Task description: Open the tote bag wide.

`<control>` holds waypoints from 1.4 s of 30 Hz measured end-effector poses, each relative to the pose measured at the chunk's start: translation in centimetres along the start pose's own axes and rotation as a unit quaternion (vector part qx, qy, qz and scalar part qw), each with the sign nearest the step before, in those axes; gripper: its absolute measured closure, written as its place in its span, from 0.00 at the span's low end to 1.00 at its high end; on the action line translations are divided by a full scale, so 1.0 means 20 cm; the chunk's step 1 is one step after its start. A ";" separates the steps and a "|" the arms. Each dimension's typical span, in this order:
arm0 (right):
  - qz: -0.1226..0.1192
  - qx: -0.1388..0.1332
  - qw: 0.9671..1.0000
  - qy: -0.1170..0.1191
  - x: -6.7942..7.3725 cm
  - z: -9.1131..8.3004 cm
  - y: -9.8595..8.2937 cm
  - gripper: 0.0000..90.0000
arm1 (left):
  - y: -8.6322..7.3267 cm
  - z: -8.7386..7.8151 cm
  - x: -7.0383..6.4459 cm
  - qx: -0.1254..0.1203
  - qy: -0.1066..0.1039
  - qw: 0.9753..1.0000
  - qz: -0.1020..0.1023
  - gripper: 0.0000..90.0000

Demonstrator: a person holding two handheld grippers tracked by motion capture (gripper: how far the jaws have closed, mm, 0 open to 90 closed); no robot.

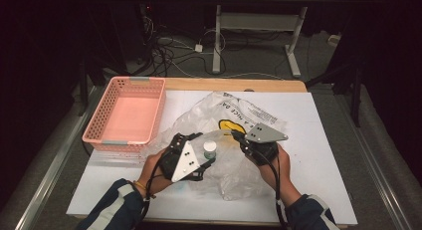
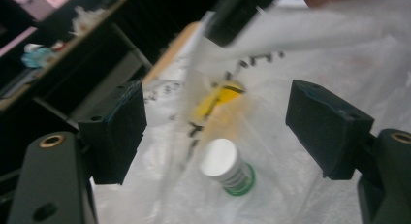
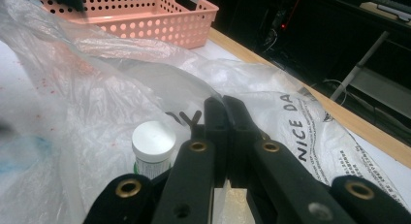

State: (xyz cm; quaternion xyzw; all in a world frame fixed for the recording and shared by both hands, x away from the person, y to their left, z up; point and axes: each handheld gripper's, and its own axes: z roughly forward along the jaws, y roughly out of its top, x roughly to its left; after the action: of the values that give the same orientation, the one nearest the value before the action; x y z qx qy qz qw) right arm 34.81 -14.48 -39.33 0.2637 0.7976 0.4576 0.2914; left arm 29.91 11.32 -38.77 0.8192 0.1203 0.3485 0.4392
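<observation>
My right gripper (image 3: 227, 118) pinched the bag (image 1: 249, 115), jaws tight together on its film. My left gripper (image 2: 215, 120) hung wide apart above the bottle (image 2: 227, 167), which stood upright on the bag between both grippers.

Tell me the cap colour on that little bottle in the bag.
White; the bottle also has a green band at its base, clearest in the left gripper view.

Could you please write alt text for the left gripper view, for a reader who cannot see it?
Between the spread black fingers of the left gripper, a small white-capped bottle stands upright on a crinkled clear plastic bag with yellow and black print. The right gripper pinches the bag's film higher up.
</observation>
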 end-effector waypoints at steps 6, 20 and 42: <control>-0.003 0.002 1.000 0.003 0.00 -0.01 0.00 1.00 | -0.08 -0.09 0.10 0.022 0.038 0.999 -0.023 0.22; -0.025 0.005 1.000 0.013 0.00 -0.08 -0.01 1.00 | -0.36 -0.07 0.19 0.153 0.010 0.987 -0.053 0.34; -0.020 -0.021 0.998 0.053 0.04 -0.33 -0.06 0.50 | -0.47 -0.11 0.20 0.176 -0.022 0.981 -0.076 0.93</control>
State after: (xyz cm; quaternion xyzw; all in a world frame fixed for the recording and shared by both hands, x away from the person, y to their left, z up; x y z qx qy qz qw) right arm 29.48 -18.25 -37.92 0.2174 0.8070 0.4817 0.2635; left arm 32.36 20.15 -43.72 0.8800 0.2316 0.2692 0.3156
